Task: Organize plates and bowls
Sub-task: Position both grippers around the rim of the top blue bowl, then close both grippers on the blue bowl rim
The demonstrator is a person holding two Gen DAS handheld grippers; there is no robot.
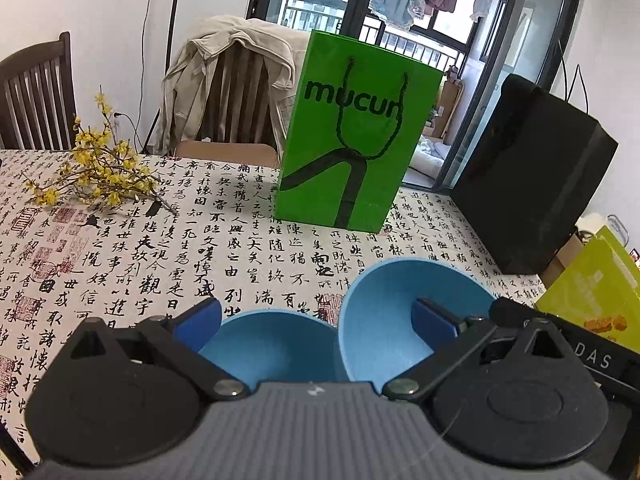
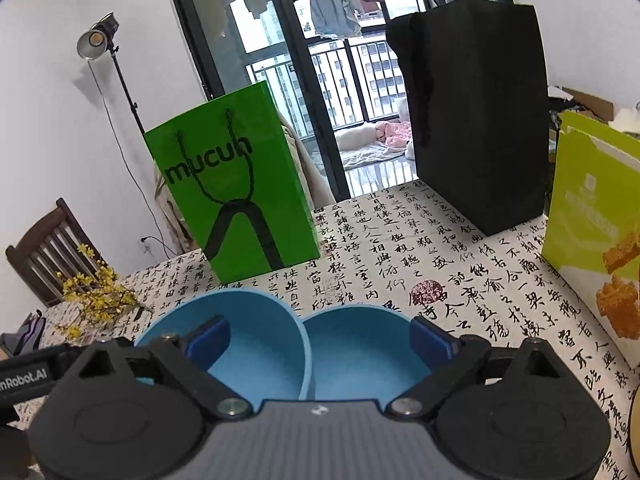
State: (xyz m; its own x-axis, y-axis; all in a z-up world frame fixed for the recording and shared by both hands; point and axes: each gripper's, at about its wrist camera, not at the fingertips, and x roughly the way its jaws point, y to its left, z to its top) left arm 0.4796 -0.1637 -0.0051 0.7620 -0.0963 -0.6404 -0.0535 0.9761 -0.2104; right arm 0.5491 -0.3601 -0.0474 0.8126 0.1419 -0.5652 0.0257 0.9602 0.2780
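Two light blue bowls stand side by side on the calligraphy-print tablecloth, rims touching. In the left wrist view the left bowl (image 1: pixel 272 344) lies low and the right bowl (image 1: pixel 384 312) looks tipped toward me. My left gripper (image 1: pixel 316 320) is open wide across both: one pad sits at the left bowl's outer left side, the other inside the right bowl. In the right wrist view my right gripper (image 2: pixel 320 340) also stands open wide, one pad inside the left bowl (image 2: pixel 256 340), the other at the outer right side of the right bowl (image 2: pixel 360 344). Neither pad pair visibly presses.
A green paper bag (image 1: pixel 352 140) stands just behind the bowls, a tall black bag (image 1: pixel 532 184) to its right, and a yellow-green carton (image 2: pixel 592 208) at the far right. A yellow flower branch (image 1: pixel 96 172) lies at the left. Chairs stand beyond the table's far edge.
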